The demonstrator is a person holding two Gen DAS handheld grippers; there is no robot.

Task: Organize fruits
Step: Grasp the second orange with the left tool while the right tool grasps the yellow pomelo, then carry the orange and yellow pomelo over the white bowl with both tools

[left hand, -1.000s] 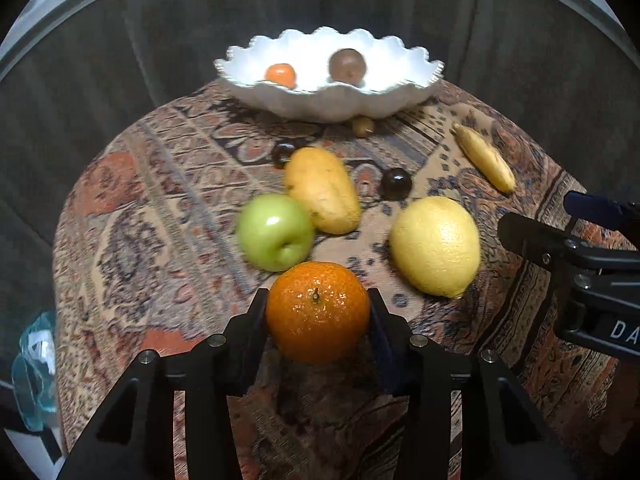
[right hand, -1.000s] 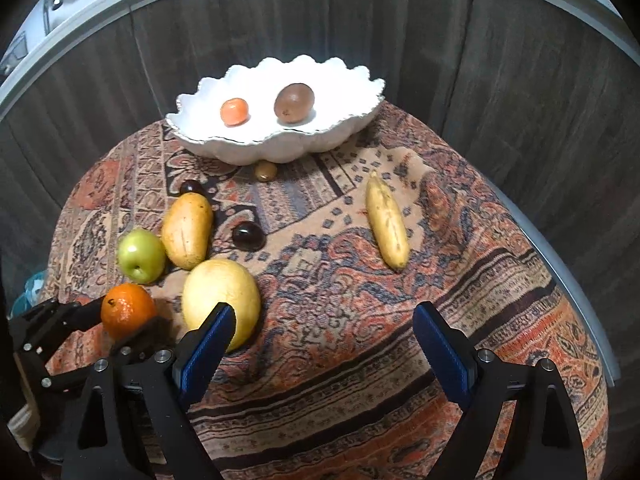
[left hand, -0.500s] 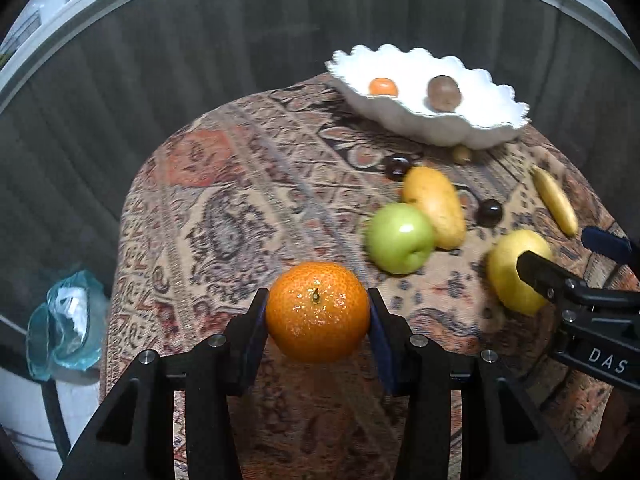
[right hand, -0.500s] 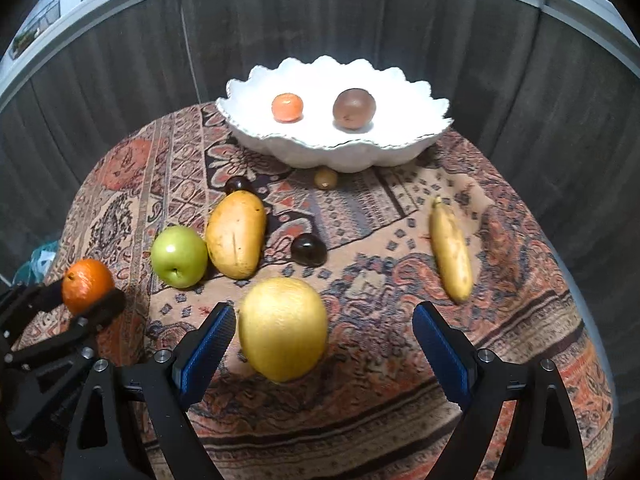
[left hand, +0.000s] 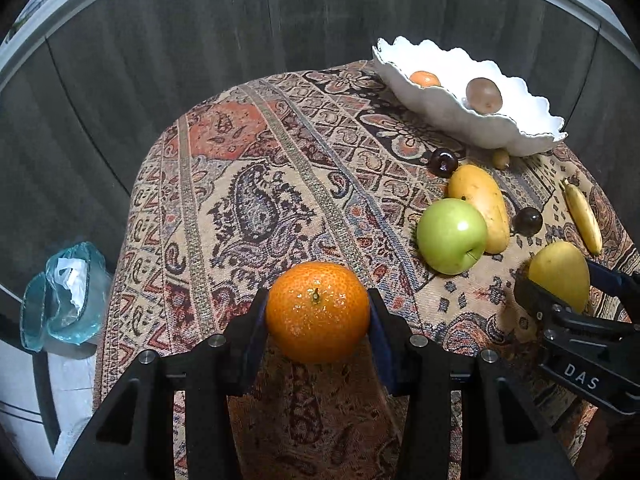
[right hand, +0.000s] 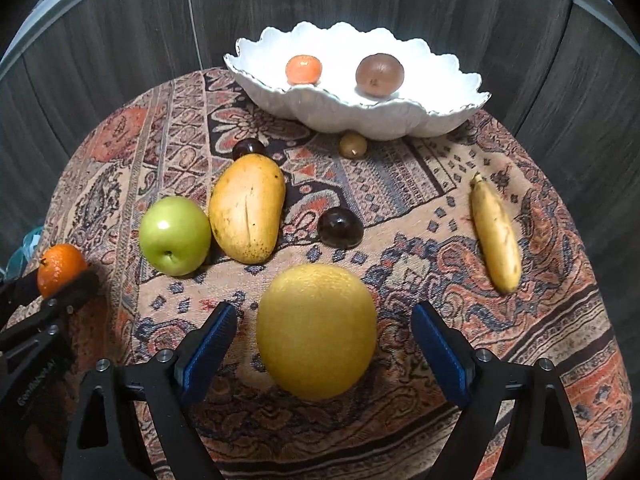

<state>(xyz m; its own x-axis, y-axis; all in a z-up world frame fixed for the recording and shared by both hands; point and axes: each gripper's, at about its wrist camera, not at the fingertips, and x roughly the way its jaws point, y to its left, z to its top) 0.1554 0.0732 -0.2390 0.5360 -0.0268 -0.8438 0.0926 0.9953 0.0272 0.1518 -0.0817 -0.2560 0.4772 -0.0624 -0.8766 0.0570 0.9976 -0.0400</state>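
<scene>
My left gripper is shut on an orange and holds it above the patterned tablecloth, left of the fruit cluster. My right gripper straddles a large yellow citrus that rests on the cloth. Its jaws are closing, with a gap still showing on each side of the fruit. A white scalloped bowl at the back holds a small tangerine and a brown round fruit.
A green apple, a mango, a banana, two dark plums and a small tan fruit lie on the cloth. A teal plastic bag sits beyond the table's left edge. Dark panels stand behind.
The left gripper carried the orange leftward, away from the fruit cluster. The right gripper came down and leftward until the yellow citrus sat between its fingers, which narrowed slightly.
</scene>
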